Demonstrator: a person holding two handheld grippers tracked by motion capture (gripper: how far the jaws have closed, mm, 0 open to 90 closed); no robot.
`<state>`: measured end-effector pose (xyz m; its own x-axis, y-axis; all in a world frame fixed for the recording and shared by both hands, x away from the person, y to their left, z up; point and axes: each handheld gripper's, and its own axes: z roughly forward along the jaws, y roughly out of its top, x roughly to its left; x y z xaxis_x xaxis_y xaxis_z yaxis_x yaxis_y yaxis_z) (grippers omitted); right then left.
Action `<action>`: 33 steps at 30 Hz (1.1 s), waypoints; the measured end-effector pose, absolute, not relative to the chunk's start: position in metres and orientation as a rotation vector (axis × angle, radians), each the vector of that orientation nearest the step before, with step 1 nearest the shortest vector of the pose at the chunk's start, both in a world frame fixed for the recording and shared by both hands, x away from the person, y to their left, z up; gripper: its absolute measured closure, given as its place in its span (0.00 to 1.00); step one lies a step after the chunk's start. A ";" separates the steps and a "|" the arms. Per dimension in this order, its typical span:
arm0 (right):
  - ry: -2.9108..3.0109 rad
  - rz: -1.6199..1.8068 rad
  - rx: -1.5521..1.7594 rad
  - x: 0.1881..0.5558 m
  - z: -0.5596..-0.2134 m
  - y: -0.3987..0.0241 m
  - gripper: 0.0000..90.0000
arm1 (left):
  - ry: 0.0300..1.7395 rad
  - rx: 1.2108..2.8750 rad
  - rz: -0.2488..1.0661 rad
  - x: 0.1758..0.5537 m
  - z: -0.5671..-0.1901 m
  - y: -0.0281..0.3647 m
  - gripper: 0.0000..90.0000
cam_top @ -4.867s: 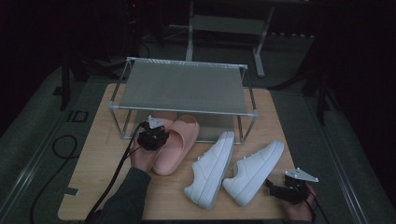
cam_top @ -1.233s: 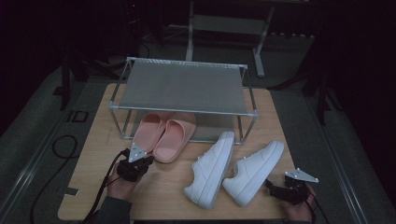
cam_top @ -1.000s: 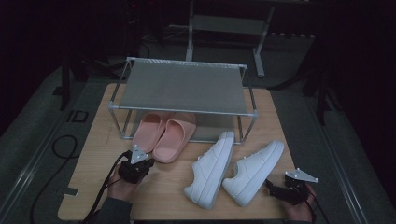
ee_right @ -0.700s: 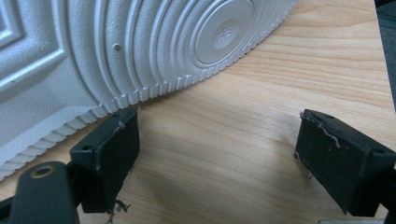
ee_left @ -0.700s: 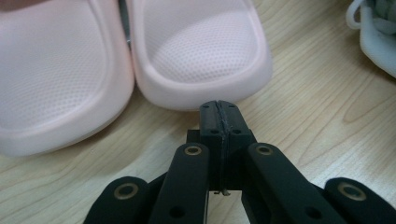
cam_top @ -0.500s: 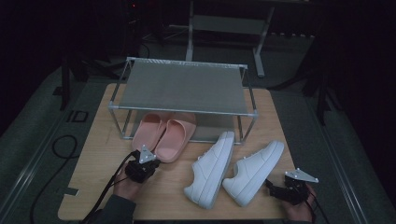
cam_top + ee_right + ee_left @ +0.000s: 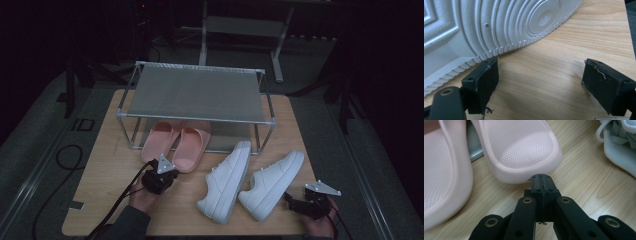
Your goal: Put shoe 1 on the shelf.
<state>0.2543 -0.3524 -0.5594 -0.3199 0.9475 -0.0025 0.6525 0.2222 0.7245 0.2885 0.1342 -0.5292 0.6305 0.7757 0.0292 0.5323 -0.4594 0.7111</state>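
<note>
A metal shoe rack (image 7: pixel 196 95) stands at the far end of the wooden table (image 7: pixel 100 170), and everything else can be placed against it. Two pink slippers (image 7: pixel 176 144) lie side by side with their toes tucked under the rack's front edge and their heels sticking out toward the person. Two white sneakers (image 7: pixel 250 179) lie in front of the rack's right leg, angled and well clear of the shelf, one of them tipped so its sole faces outward. The left gripper (image 7: pixel 541 179) sits just in front of the rack at the heel of the right-hand slipper (image 7: pixel 520 150), jaws pressed tightly together with nothing between them; held like that, the tip looks suited to nudging the heel rather than grasping it. The right gripper (image 7: pixel 539 82) rests low on the table, far right of the rack, jaws spread wide and empty beside the ribbed sole (image 7: pixel 474 30) of the nearer sneaker, seemingly ready to close on its edge.
</note>
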 end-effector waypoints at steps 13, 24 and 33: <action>2.054 0.879 1.472 0.254 -0.559 -0.352 0.15 | 0.976 2.166 0.450 0.306 -0.531 0.104 1.00; 2.054 0.880 1.473 0.254 -0.559 -0.352 0.15 | 0.976 2.156 0.472 0.332 -0.533 0.087 1.00; 2.054 0.880 1.472 0.254 -0.559 -0.352 0.15 | 1.016 2.120 0.484 0.355 -0.537 0.084 1.00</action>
